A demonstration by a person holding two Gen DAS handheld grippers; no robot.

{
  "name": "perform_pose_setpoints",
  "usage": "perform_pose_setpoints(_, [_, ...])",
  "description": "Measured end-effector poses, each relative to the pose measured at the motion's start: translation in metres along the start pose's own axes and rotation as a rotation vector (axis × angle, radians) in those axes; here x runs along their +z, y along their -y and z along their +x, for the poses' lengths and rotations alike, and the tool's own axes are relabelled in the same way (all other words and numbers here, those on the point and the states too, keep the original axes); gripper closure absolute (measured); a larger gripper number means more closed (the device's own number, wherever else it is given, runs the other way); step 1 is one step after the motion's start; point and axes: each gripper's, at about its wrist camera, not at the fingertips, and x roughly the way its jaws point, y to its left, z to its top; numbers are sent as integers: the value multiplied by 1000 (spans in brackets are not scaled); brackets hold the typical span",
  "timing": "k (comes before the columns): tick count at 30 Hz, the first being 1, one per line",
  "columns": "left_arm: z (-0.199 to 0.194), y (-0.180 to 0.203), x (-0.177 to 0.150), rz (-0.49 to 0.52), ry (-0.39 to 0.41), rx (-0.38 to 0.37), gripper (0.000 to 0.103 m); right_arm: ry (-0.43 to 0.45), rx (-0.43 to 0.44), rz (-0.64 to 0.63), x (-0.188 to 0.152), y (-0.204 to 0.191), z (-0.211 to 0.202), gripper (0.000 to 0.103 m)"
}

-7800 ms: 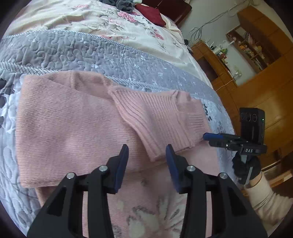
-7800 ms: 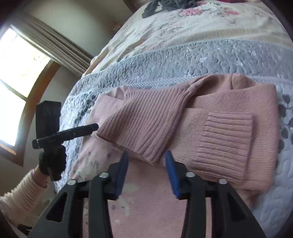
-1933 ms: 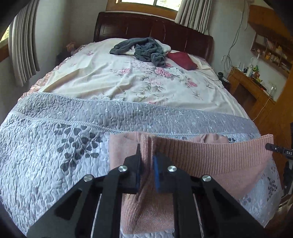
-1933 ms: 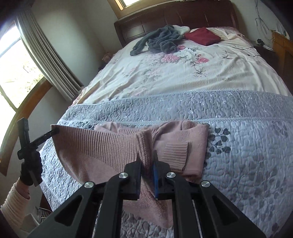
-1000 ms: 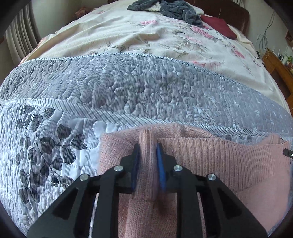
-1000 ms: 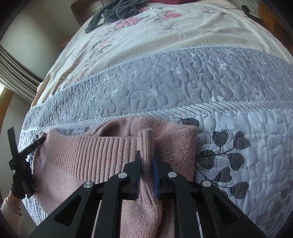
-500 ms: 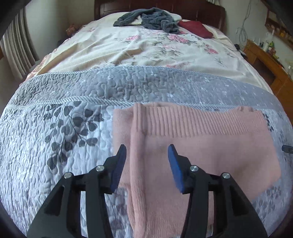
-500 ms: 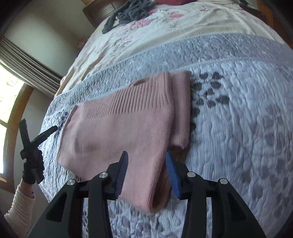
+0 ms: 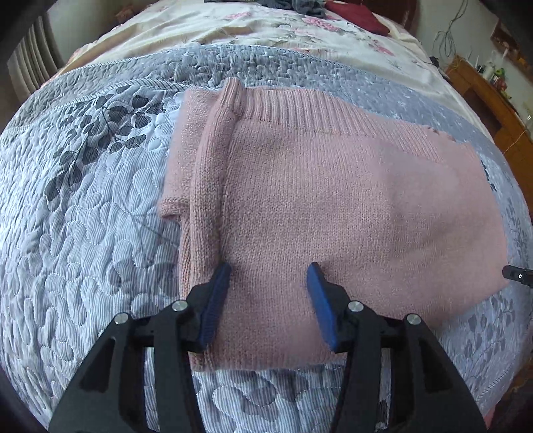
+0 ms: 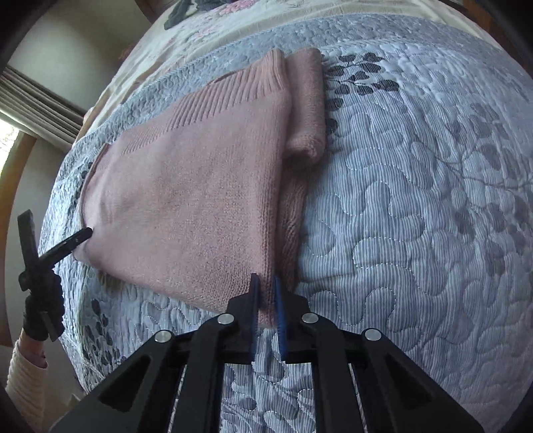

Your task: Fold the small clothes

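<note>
A pink knitted sweater (image 9: 333,200) lies folded into a rectangle on the grey quilted bedspread (image 9: 83,233), its ribbed hem along the far edge. My left gripper (image 9: 268,276) hovers open over the sweater's near left part, nothing between its blue pads. In the right wrist view the sweater (image 10: 186,193) stretches to the left, and my right gripper (image 10: 266,289) is shut on its near right corner, fabric pinched between the pads. The left gripper (image 10: 83,234) shows at the sweater's far left corner, held by a black-gloved hand (image 10: 43,306). The right gripper's tip (image 9: 516,276) peeks in at the left view's right edge.
Beyond the grey quilt (image 10: 416,233) lies a floral cream sheet (image 9: 233,30) with a dark grey clothes heap (image 9: 293,5) and a red item (image 9: 356,16) near the headboard. Wooden furniture (image 9: 493,96) stands to the right of the bed, a curtain (image 10: 43,106) to the left.
My right gripper, open half a second ago, has shut on the sweater's near right corner. The left gripper stays open and has dropped closer to the sweater.
</note>
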Motion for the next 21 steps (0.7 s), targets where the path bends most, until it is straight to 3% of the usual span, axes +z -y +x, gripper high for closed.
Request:
perform_pose_setpoints(2, [-3, 2, 1, -6, -4, 5, 54, 4, 24, 10, 2, 3, -5, 92])
perform_pose_setpoints(5, [-12, 6, 6, -13, 4, -11, 53, 42, 54, 12, 10, 2, -22, 75])
perform_pose_setpoints(6, [-16, 8, 8, -15, 14, -22, 52, 60, 60, 14, 13, 2, -28, 58])
perform_pose_setpoints(7, [-20, 10, 11, -16, 24, -29, 50, 77, 68, 20, 18, 2, -33, 48])
perform_pose_setpoints(12, [-22, 25, 29, -4, 48, -46, 46, 82, 121, 73, 47, 14, -35, 38])
perform_pose_setpoints(21, [8, 38, 53, -11, 14, -58, 45, 21, 191, 181, 76, 44, 11, 37])
